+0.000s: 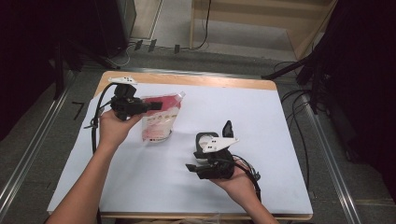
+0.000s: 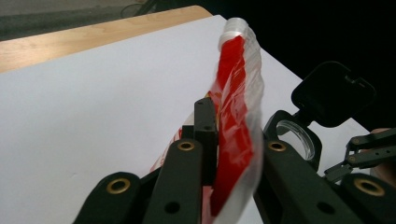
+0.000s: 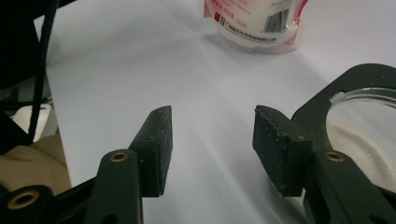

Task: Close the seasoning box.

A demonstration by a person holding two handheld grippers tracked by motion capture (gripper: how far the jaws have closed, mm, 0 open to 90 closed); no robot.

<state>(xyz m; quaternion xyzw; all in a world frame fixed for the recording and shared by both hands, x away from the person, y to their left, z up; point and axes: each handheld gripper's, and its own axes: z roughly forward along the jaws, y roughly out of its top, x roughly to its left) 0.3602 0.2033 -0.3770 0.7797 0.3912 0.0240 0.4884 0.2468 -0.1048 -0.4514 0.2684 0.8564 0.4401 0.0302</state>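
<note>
- Red-and-white spouted pouch (image 1: 161, 117) stands at the far left, clamped by the left gripper (image 1: 150, 106).
- Right gripper (image 3: 212, 144), jaws apart, beside a black-lidded jar (image 1: 211, 139).

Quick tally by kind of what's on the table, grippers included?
Pouch, red and white: 1
Black container with open lid: 1
Grippers: 2, left gripper shut on the pouch, right gripper open
Total: 4
</note>
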